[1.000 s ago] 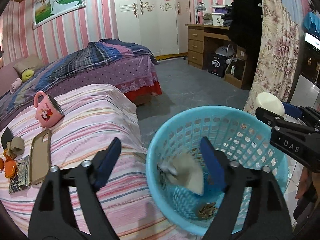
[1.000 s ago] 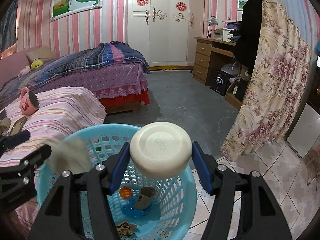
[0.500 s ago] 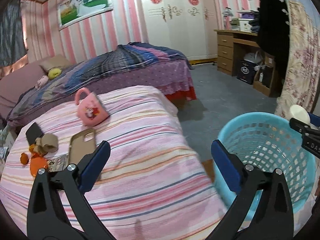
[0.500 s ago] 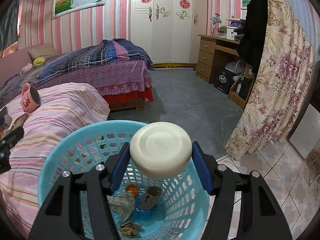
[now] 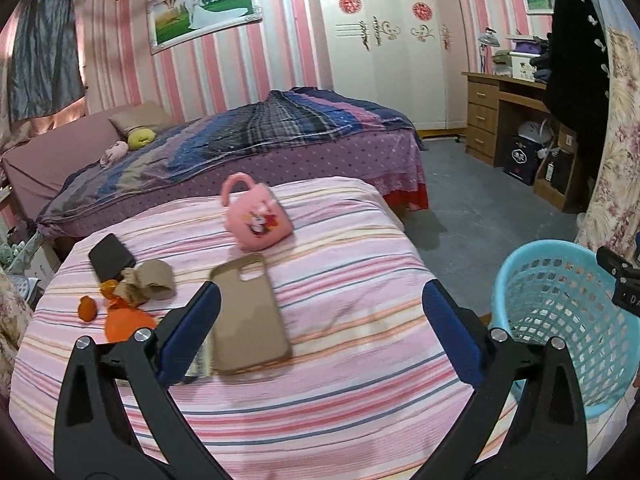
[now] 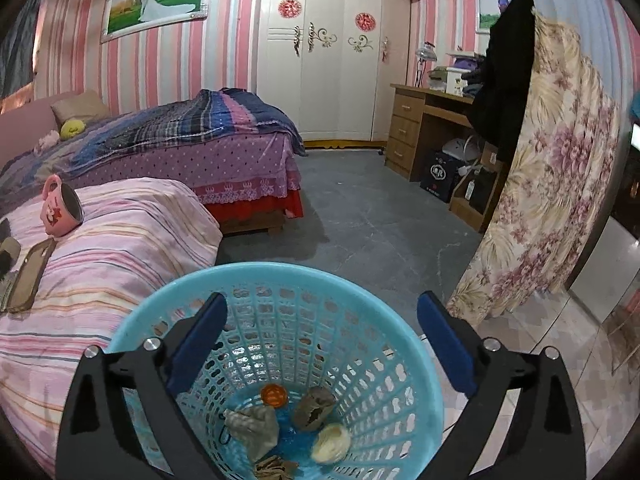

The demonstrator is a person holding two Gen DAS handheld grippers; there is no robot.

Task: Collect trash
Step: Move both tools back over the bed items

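The round cream lid (image 6: 331, 442) that the right gripper (image 6: 320, 336) held a moment ago now lies in the blue plastic basket (image 6: 360, 344) with holes; its jaws are opening, empty. The left gripper (image 5: 320, 332) has swung over the striped tabletop (image 5: 320, 400), jaws wide and empty, near crumpled brown paper (image 5: 154, 280) and orange peel (image 5: 124, 322).
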